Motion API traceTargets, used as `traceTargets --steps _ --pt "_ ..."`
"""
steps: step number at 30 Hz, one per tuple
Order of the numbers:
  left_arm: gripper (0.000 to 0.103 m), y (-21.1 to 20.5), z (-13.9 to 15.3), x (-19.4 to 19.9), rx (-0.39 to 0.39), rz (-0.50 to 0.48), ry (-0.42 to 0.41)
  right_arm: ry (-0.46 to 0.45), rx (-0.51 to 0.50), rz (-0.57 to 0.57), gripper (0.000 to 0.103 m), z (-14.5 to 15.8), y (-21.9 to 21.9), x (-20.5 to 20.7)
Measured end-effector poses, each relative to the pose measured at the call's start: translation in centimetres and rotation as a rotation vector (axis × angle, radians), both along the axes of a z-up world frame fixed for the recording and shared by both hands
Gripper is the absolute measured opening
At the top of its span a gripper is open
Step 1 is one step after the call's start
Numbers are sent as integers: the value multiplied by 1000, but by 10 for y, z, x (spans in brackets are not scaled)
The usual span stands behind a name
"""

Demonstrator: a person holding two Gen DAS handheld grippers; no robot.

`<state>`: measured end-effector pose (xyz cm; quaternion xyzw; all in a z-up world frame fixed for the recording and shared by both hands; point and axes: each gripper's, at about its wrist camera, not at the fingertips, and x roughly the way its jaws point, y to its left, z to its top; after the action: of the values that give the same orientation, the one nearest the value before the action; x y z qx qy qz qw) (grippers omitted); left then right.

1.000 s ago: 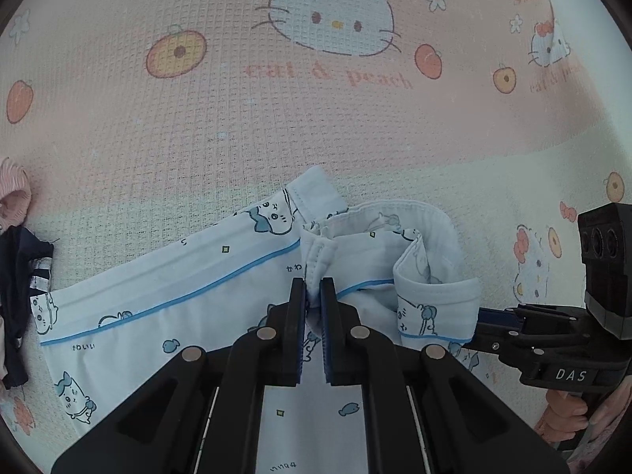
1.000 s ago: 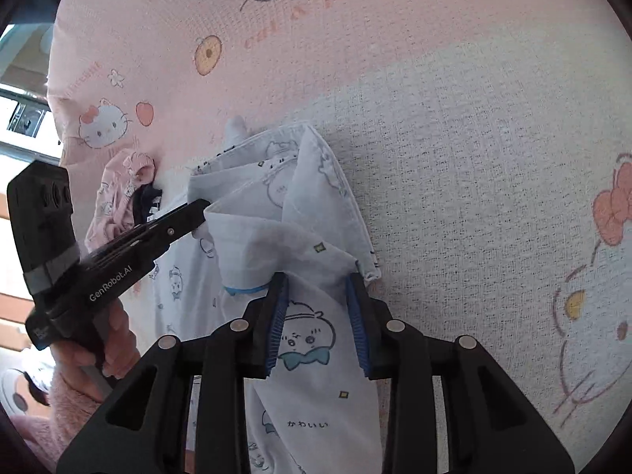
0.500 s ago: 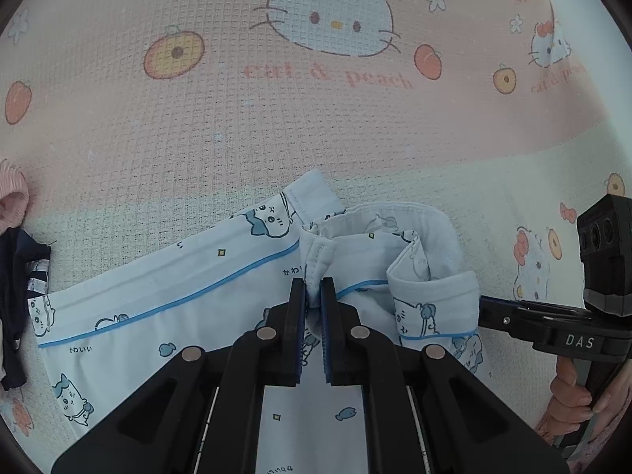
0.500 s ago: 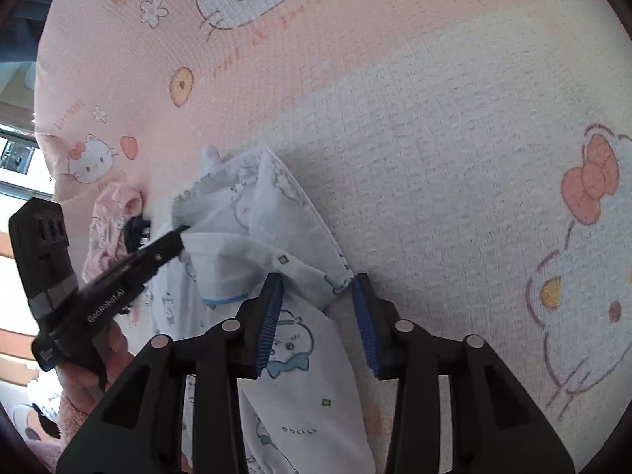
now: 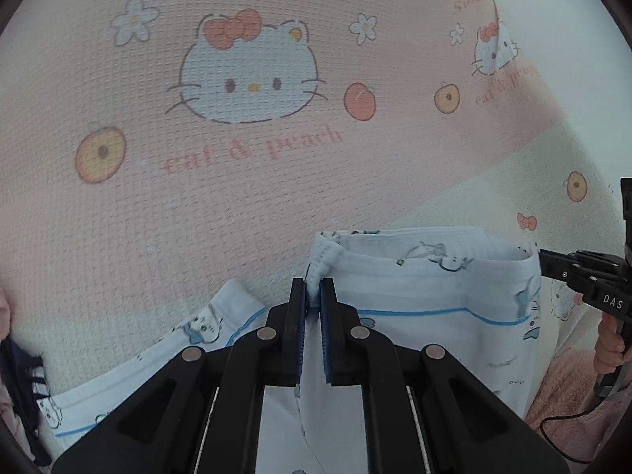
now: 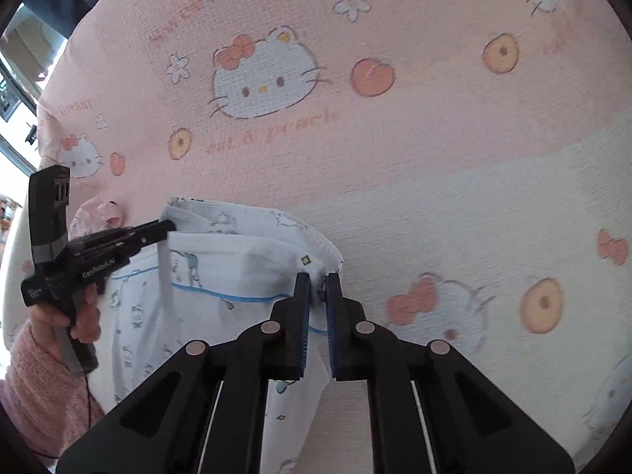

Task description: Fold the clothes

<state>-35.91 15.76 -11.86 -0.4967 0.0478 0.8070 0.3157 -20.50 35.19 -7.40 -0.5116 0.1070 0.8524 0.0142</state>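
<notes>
Pink waffle-weave blanket (image 5: 245, 205) with cat and peach prints spreads beneath everything. Above its cream band hang the pale blue printed pyjama trousers (image 5: 426, 288), their waistband stretched level. Left gripper (image 5: 312, 296) is clamped on one waistband corner, right gripper (image 6: 318, 286) on the opposite corner.

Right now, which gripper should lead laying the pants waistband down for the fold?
Probably neither alone. Left gripper and right gripper each pinch one end of the pants waistband, stretched level above the blanket; lower them together.
</notes>
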Motion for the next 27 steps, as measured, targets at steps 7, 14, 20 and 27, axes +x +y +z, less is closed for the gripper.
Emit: traceTargets --steps 7,14,20,27 --pt "9 23 -44 -20 -133 30 -63 -88 179 -106 10 -39 28 -2" --pt "16 23 -5 -1 -85 -21 80 -59 5 -45 18 -60 29 -7" --pt "16 41 -36 10 -154 -148 -17 -181 84 52 18 -98 5 -30" --pt "16 48 -40 -17 -129 -48 -10 -139 266 -163 19 -86 53 -19"
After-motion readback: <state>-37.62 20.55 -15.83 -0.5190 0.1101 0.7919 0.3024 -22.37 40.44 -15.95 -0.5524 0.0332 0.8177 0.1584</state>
